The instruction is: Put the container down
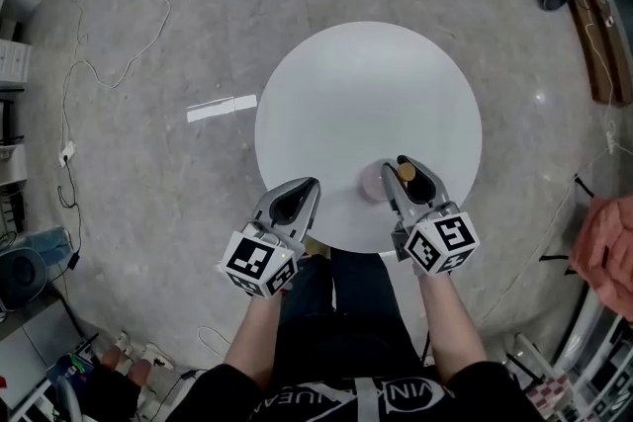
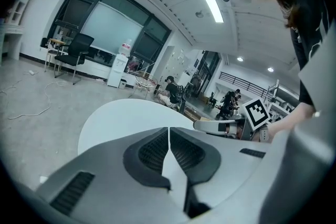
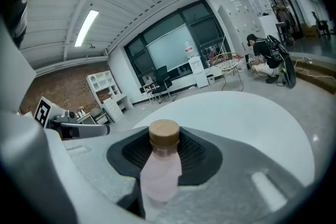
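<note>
A pale pink bottle (image 1: pixel 375 182) with a tan wooden cap (image 1: pixel 406 171) is the container. My right gripper (image 1: pixel 407 177) is shut on it, over the near right part of the round white table (image 1: pixel 366 84). In the right gripper view the bottle (image 3: pixel 160 170) sits between the dark pads (image 3: pixel 197 157), its cap toward the jaw tips of the right gripper (image 3: pixel 164 136). I cannot tell whether its base touches the table (image 3: pixel 247 113). My left gripper (image 1: pixel 302 193) hovers at the table's near left edge. The left gripper's (image 2: pixel 169 131) jaws meet with nothing between them.
The table stands on a grey floor with loose cables (image 1: pixel 99 64) at the left and a white strip (image 1: pixel 222 108) beside it. Boxes and gear line the left edge, and a reddish cloth (image 1: pixel 608 242) hangs at the right. The person's legs (image 1: pixel 336 311) are under the near rim.
</note>
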Motion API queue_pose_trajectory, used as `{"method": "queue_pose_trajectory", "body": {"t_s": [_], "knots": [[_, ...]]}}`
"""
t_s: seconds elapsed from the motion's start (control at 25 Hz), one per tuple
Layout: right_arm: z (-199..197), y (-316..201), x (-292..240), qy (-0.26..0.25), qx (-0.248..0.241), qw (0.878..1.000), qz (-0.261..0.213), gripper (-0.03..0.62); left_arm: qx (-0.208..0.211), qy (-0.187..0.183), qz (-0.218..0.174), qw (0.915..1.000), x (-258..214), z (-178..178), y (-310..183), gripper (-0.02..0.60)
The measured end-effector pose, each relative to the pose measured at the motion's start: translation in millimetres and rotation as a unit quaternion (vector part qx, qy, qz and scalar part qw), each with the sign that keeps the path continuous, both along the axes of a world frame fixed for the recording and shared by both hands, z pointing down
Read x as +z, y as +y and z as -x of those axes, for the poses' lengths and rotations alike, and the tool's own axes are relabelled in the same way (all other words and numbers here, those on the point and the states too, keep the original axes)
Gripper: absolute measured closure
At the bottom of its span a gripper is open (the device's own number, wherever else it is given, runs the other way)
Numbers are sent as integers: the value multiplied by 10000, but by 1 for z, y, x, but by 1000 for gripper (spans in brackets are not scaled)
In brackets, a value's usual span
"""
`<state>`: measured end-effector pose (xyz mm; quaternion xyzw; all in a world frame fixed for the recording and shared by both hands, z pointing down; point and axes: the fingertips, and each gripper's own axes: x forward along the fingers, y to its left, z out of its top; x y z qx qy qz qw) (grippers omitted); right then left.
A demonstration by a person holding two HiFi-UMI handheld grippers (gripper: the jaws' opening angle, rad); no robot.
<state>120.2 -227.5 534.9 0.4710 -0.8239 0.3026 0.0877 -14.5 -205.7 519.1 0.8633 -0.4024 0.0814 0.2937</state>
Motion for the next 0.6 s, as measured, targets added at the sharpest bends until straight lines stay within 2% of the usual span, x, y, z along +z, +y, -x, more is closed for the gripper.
{"method": "queue_pose_trajectory", "body": {"t_s": [0.6], "knots": [[13,-15,7,831,-575,9939,-444,464,-81,3,120,9999,10,-7,-5,566]]}}
